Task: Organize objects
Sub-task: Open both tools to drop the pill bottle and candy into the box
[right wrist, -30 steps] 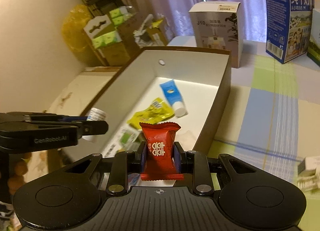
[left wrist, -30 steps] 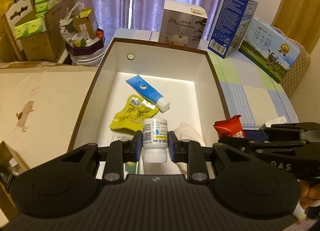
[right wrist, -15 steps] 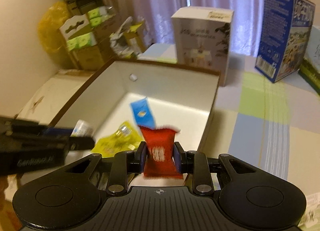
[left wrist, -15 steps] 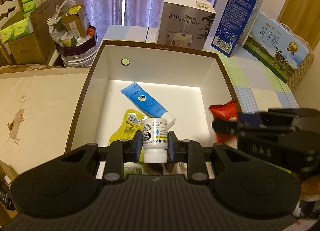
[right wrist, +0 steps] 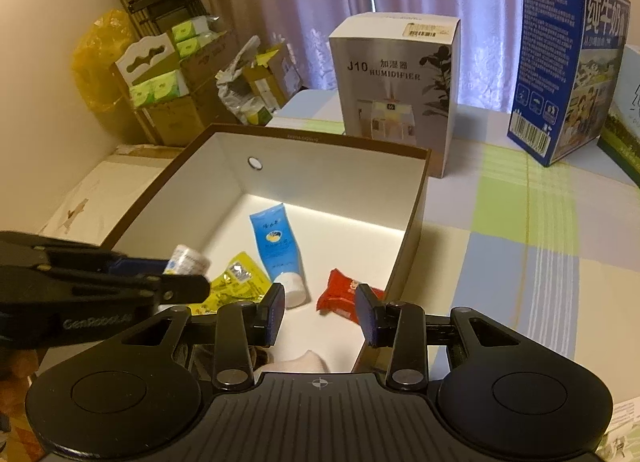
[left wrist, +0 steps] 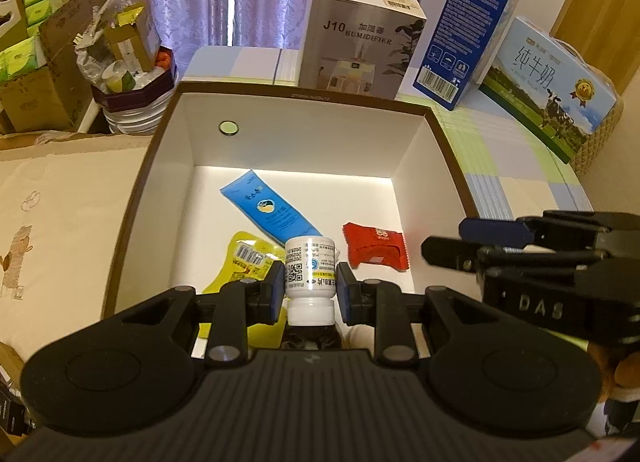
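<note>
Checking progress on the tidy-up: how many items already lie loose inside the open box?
3 clearly: blue tube mid-floor, yellow pouch near-left, red packet near-right. Something white at the near edge is partly hidden. The bottle is in the left tool.

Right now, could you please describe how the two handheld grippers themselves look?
Both are matte black plastic with ribbed bodies, round discs either side and blue finger pads. The left gripper bears pale "GenRobot.AI" lettering on its side, the right gripper "DAS".
</note>
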